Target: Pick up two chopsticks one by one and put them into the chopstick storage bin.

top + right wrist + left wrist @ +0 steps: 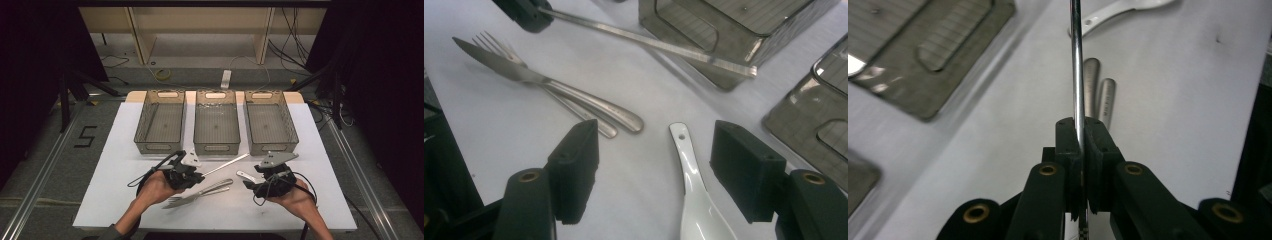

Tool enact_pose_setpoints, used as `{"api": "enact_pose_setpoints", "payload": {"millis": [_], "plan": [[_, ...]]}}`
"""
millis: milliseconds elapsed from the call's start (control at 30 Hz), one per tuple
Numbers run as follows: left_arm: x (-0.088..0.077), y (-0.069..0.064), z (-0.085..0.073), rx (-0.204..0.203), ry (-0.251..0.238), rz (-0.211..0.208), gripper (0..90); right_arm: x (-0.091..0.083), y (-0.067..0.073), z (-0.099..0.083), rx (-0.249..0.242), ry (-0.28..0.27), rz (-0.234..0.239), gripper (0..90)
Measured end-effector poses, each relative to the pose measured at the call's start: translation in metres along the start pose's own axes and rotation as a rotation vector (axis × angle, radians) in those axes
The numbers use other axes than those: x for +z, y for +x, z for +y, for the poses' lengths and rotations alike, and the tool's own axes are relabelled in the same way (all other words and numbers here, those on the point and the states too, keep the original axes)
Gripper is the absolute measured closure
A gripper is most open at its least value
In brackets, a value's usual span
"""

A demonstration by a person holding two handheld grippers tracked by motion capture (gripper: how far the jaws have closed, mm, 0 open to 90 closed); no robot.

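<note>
Left gripper [196, 176] jaws are clamped on a steel utensil [227, 163], probably a knife, aimed at the middle basket [216, 146], while the right gripper [654, 165] jaws sit wide around the white spoon [691, 175] flat on the worktop [120, 170].

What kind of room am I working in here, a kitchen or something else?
Probably a lab or test rig, not a kitchen: a white table holds three mesh bins, loose cables trail across the floor, and dark curtains hang at both sides.
</note>
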State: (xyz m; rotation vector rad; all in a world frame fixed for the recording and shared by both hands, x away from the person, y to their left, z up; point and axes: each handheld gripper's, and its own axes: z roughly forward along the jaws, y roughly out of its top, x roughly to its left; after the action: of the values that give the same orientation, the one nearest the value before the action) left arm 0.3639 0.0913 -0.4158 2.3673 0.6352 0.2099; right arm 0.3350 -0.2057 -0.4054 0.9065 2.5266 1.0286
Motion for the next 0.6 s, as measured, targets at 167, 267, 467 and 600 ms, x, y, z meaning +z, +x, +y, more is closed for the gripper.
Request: {"api": "enact_pose_setpoints", "payload": {"millis": [167, 267, 467, 600], "plan": [[-0.010, 0.012, -0.003, -0.067, -0.040, 0.033, 85.8, -0.001, -0.004, -0.009, 0.061, -0.045, 0.007, 34.4], [-0.014, 0.018, -0.005, -0.098, -0.067, 0.043, 85.8, 0.000, -0.005, -0.013, 0.091, -0.064, -0.009, 32.0], [-0.021, 0.030, -0.010, -0.152, -0.100, 0.064, 85.8, -0.003, -0.004, -0.017, 0.124, -0.138, -0.037, 27.2], [-0.028, 0.039, -0.012, -0.186, -0.120, 0.080, 85.8, -0.004, -0.003, -0.020, 0.138, -0.168, -0.042, 26.8]]}}
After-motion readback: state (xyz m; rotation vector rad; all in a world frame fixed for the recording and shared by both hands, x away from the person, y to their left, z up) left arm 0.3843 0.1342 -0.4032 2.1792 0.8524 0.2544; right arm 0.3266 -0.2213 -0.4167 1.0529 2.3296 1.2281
